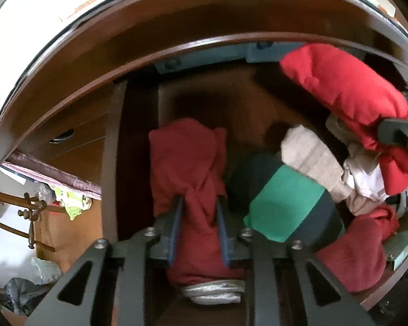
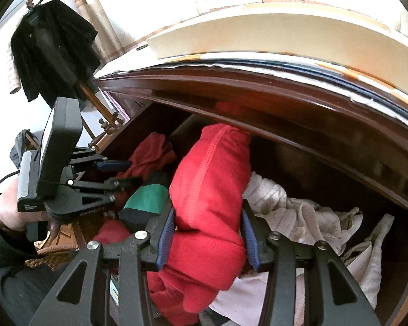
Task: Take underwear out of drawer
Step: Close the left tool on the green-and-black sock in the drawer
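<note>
An open dark wooden drawer (image 1: pixel 122 163) holds a heap of clothes. My left gripper (image 1: pixel 200 201) is shut on a dark red piece of underwear (image 1: pixel 187 152), which bunches up between the blue pads; a grey waistband (image 1: pixel 212 292) shows below it. The right gripper (image 2: pixel 208 209) is shut on a bright red, thickly folded piece of underwear (image 2: pixel 212 174) lifted above the pile. That bright red piece (image 1: pixel 348 89) also shows in the left wrist view at upper right. In the right wrist view the left gripper (image 2: pixel 125 174) reaches into the drawer's left side, at the dark red cloth (image 2: pixel 149 154).
A green and dark rolled garment (image 1: pixel 283 203) lies mid-drawer, with a beige piece (image 1: pixel 310 157), white garments (image 2: pixel 299 212) and another red one (image 1: pixel 359 247) around it. The dresser top (image 2: pixel 285 81) overhangs the drawer's back. A black coat (image 2: pixel 51 46) hangs on a stand at left.
</note>
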